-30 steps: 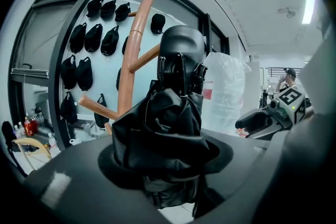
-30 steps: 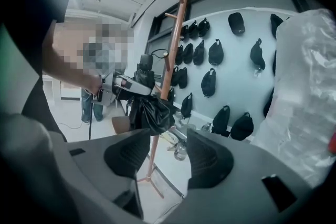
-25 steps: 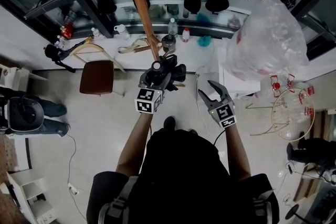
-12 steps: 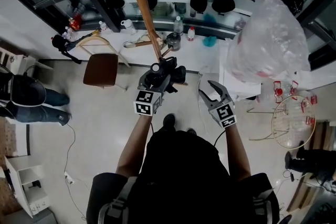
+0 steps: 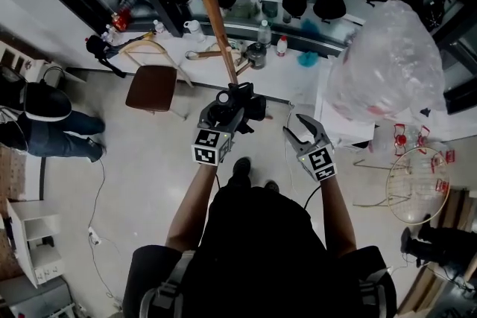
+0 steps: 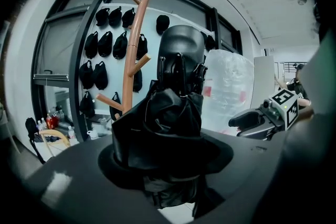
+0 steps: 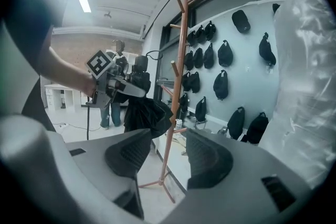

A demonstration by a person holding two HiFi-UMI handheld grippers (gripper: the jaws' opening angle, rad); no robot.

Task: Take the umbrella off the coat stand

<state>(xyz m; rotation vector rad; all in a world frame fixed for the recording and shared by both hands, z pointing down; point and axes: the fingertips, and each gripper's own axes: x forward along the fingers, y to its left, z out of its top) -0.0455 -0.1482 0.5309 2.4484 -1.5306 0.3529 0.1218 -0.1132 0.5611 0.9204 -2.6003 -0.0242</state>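
Left tongs (image 6: 169, 162) around the folded umbrella (image 6: 176, 105)

Both forearms extended forward, side by side. Left gripper (image 5: 237, 97): jaws clamped on umbrella (image 6: 173, 113). Right gripper (image 5: 291, 124): jaws apart, empty, tilted slightly down.

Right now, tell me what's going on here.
A person stands holding a pair of tongs in each hand. The left tongs are clamped on a folded black umbrella, which is held in front of the wooden coat stand and looks clear of its pegs. The right tongs are open and empty, held alongside.
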